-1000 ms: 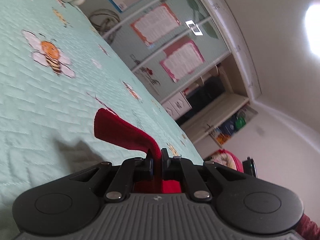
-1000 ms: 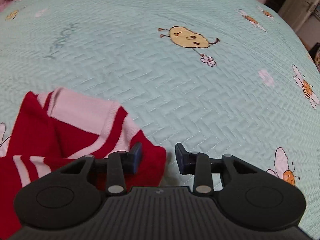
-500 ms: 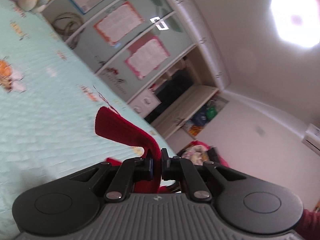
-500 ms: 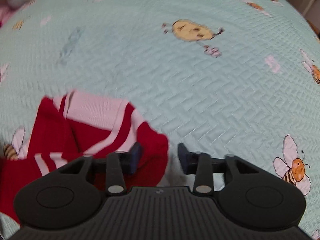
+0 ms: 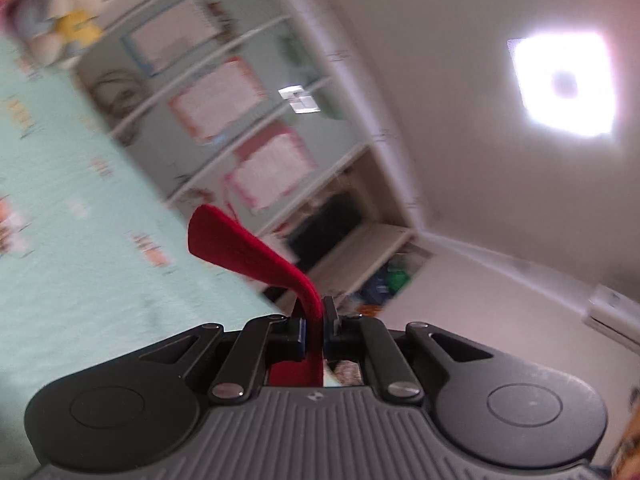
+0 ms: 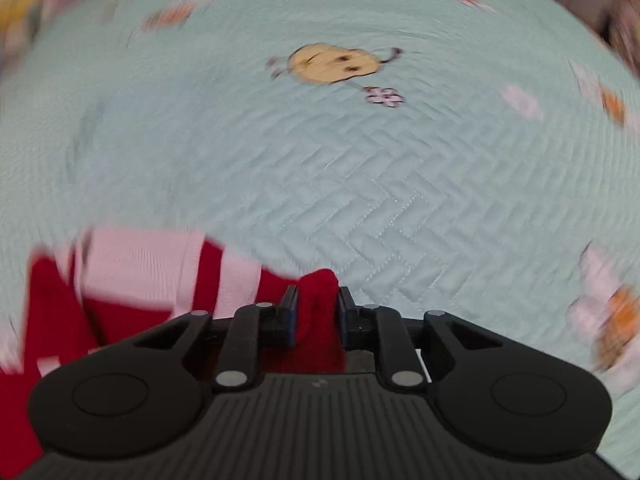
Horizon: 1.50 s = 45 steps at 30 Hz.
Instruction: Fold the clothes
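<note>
The mint quilted bedspread [image 6: 360, 184] fills almost the whole right wrist view, its bee and flower prints smeared by motion blur toward the edges; in the left wrist view it is only a blurred wedge on the left, tilted steeply. Behind it there, a wall of shelves [image 5: 248, 128] with pink-framed sheets is soft and hard to read, and the plush toys [image 5: 60, 28] at the top left corner are little more than pale blobs. A square ceiling light [image 5: 564, 84] is blown out white.

The red and white knitted garment [image 6: 132, 288] lies on the bedspread at the lower left of the right wrist view, cut off by the frame edge and partly hidden under the gripper body, so its full shape cannot be made out. Its stripes run roughly left to right, ending in a red corner.

The right gripper [image 6: 316, 312] has that red corner between its jaws, which have just been closing; the pads appear to press on the fabric.

The left gripper [image 5: 314, 324] is clamped on a narrow red strip of the same garment, which rises from the jaws and bends up and left, long axis diagonal, its lower end hidden behind the gripper.
</note>
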### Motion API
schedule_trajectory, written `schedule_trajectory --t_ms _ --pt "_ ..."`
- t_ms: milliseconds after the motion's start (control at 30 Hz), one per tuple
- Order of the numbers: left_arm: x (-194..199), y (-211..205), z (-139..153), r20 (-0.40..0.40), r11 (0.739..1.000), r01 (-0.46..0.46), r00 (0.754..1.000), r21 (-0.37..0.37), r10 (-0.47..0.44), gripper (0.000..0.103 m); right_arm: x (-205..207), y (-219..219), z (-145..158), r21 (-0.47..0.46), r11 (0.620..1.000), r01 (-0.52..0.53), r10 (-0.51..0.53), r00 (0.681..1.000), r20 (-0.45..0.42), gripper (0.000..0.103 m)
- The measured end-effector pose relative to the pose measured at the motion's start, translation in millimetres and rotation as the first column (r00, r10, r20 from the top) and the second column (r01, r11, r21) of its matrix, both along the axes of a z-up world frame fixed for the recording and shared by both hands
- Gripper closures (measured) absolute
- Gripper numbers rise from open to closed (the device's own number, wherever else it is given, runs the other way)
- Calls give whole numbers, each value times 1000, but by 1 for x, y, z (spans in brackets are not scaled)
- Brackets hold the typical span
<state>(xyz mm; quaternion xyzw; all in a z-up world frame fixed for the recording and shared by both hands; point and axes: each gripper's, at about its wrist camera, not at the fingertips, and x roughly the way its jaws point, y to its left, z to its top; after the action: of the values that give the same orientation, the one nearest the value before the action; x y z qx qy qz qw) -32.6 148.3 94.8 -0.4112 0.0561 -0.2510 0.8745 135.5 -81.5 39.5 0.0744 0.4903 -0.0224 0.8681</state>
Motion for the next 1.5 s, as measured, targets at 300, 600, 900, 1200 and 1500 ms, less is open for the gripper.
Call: schedule_trajectory --t_ms 300,600,900,1200,1500 --pt "12 -2 -25 -131 998 -25 991 60 32 98 -26 -33 11 203 977 66 -109 972 207 78" --pt "2 0 46 36 981 -140 990 136 136 98 -105 -45 37 238 971 -35 -59 925 377 70" --pt "19 -5 19 -61 979 -105 991 177 118 98 -82 -29 -1 260 965 -36 -54 943 328 70" --pt "29 3 1 -100 978 -114 986 173 132 98 -94 -11 -2 91 989 -115 64 898 436 65" --pt "37 0 -13 -158 975 -93 979 203 126 98 -52 -20 -24 149 983 -108 35 903 428 39"
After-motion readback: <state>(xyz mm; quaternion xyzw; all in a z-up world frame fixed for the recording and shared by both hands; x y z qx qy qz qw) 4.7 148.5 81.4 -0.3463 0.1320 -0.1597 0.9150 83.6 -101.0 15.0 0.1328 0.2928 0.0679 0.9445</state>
